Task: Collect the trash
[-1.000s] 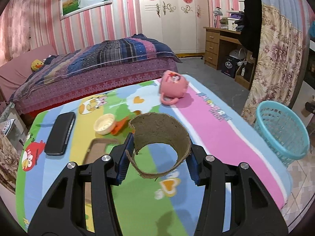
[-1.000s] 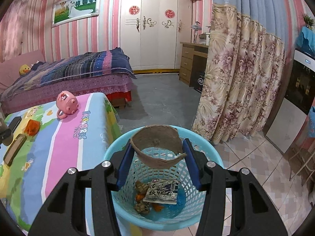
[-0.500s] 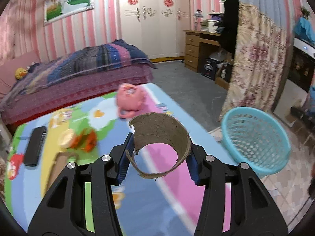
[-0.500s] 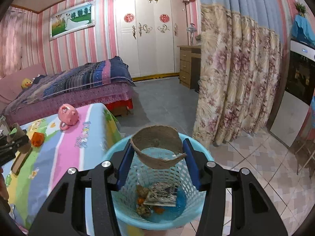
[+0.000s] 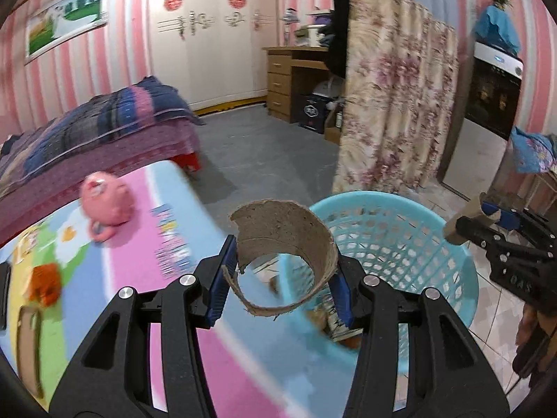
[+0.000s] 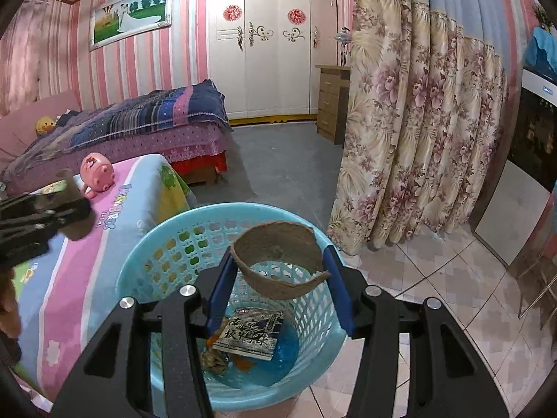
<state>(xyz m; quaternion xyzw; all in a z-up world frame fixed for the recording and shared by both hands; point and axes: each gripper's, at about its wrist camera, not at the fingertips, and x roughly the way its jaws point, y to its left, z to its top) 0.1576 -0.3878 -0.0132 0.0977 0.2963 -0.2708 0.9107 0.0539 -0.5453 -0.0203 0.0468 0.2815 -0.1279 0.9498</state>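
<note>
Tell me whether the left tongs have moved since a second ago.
Yes. The left tongs, shut on the cardboard piece, swung right off the table toward the blue basket, now partly behind the piece.

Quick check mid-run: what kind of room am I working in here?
Most likely a home bedroom: a bed with a striped quilt, a white wardrobe, and a wooden desk with drawers against pink-striped walls.
</note>
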